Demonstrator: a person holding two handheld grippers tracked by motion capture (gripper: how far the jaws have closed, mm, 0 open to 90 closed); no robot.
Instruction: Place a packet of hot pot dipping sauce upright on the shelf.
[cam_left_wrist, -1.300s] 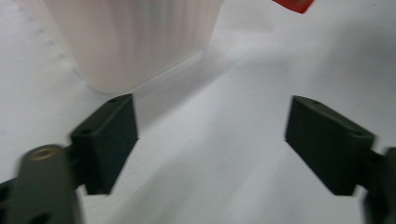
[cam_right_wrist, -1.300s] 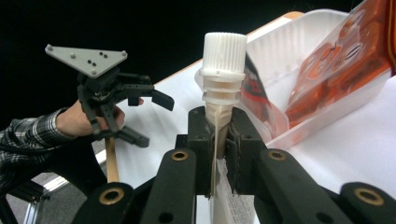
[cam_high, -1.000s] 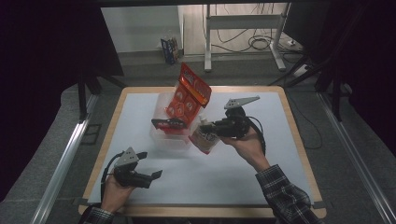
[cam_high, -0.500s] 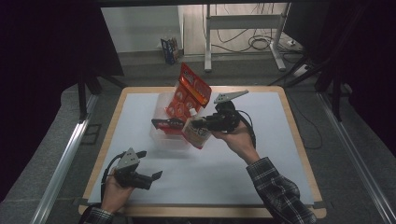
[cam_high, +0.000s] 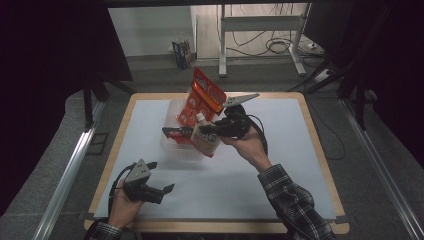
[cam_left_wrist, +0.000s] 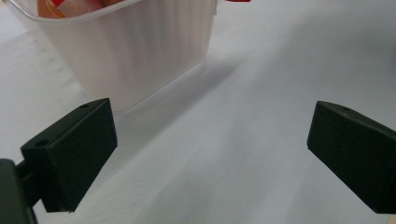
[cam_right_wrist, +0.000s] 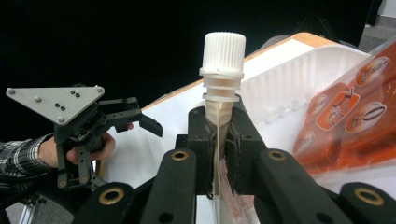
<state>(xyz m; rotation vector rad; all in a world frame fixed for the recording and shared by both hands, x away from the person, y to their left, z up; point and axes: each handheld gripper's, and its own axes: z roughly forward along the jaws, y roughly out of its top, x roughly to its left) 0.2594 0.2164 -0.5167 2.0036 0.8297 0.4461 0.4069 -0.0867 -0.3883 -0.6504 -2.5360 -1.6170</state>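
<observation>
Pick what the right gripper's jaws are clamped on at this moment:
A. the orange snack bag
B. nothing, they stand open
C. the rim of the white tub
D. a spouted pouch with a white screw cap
D. In the right gripper view, the right gripper pinches the spouted pouch just below its white cap, beside the white tub holding the orange snack bag.

Spout pouch (cam_high: 204, 141): beige, white cap. Snack bag (cam_high: 202, 98): orange-red. Tub (cam_left_wrist: 126, 46): translucent white. Sleeve (cam_high: 295, 205): dark plaid. Worktop (cam_high: 280, 165): white.

No legible text on orange packet (cam_right_wrist: 348, 126)
</observation>
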